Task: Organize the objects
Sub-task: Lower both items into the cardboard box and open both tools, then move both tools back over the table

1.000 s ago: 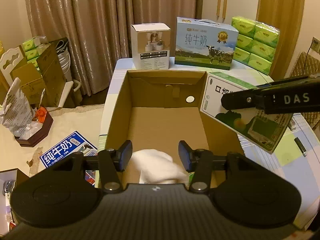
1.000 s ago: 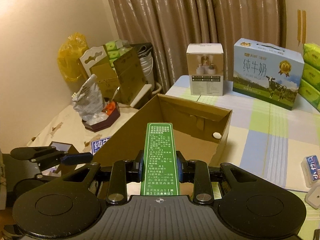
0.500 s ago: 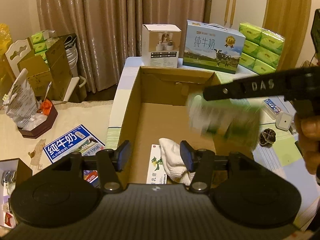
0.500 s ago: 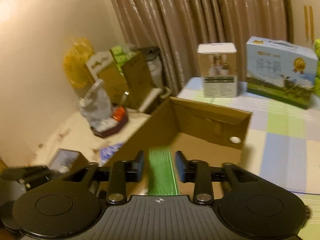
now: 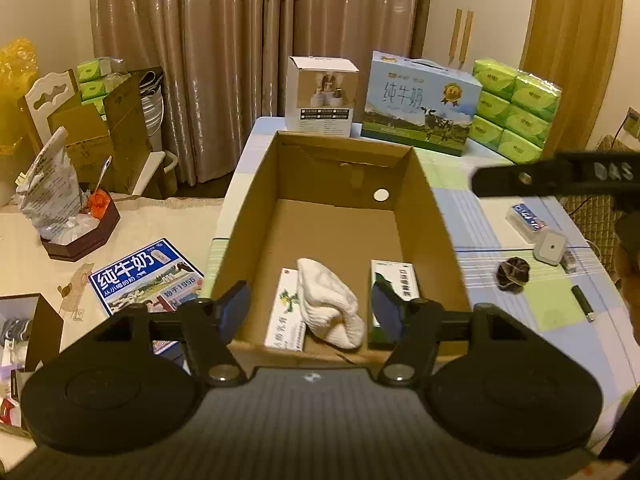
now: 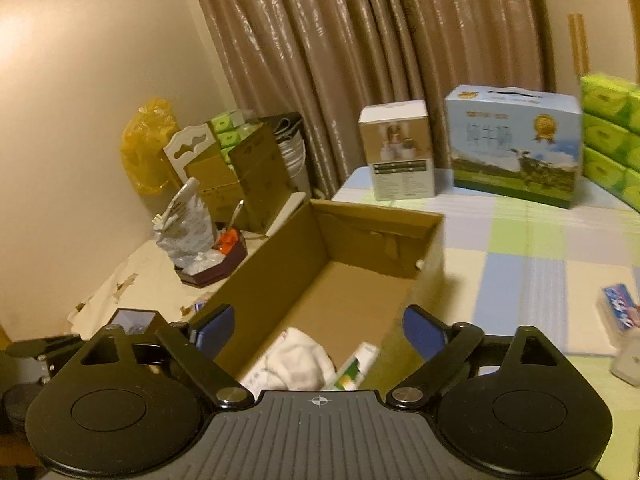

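Left wrist view: open brown cardboard box [image 5: 280,216] on the checked tablecloth [image 5: 500,224] holds a white-green flat carton [image 5: 286,316], crumpled white cloth [image 5: 330,308] and green medicine box [image 5: 394,284] at its near end. Left gripper [image 5: 312,312] and right gripper [image 6: 316,334] both spread, jaws just opening, pinching nothing. Blue milk case [image 5: 420,102] behind.

Cardboard box [image 5: 424,200]: on tabletop [image 5: 500,236], left side.
In box, near end: cloth [image 5: 328,304] between two cartons [image 5: 286,316].
Behind box: milk case [image 5: 420,104].
Right: small items.
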